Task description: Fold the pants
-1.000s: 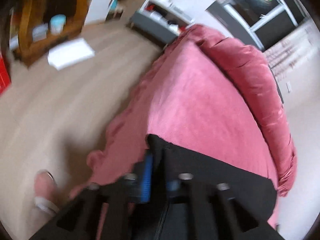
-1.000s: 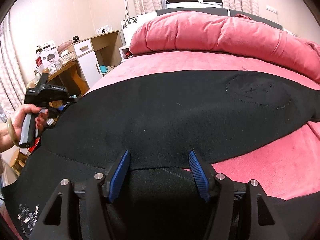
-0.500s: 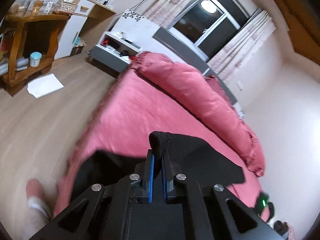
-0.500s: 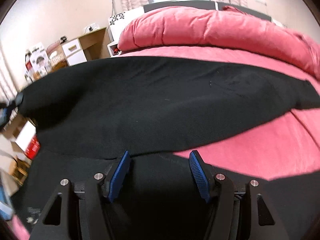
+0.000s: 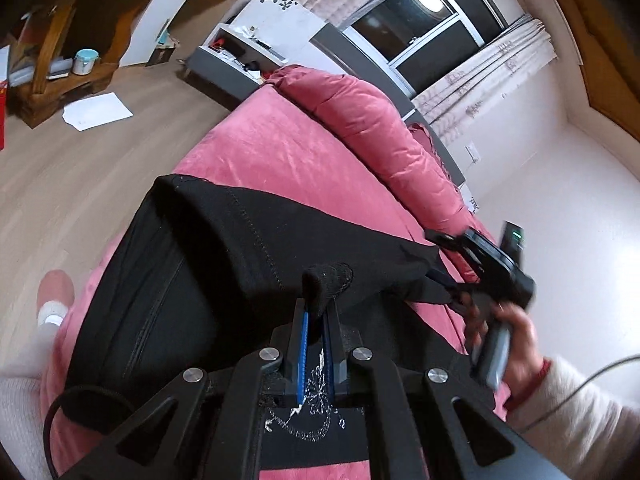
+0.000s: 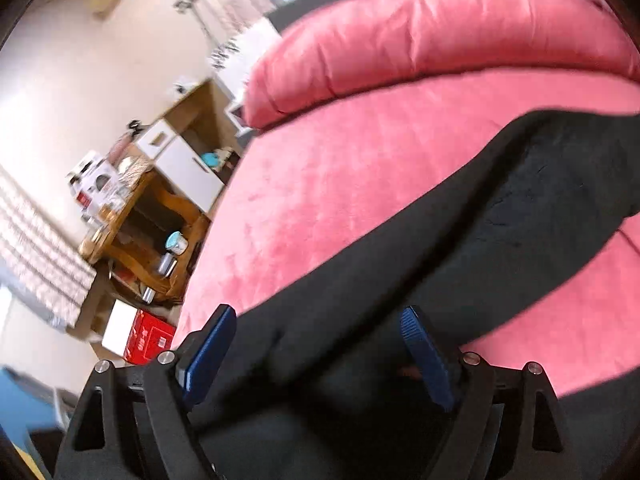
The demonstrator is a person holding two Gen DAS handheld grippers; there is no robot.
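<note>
Black pants lie on a pink bed, one layer folded over toward the right. My left gripper is shut on a bunched edge of the pants, held up over a white printed pattern on the fabric. In the left wrist view the right gripper sits at the fold's right end, carried by a hand. In its own view the right gripper is opening, its blue pads wide apart. The pants lie under and between them, and neither pad presses the cloth.
A rolled pink duvet runs along the head of the bed. On the wooden floor to the left are a sheet of paper, a wooden desk and a person's foot. A red box stands by the desk.
My left gripper carried the pants edge across the bed to the right gripper's side. The right gripper's jaws spread wider, and it rolled and lifted off the cloth.
</note>
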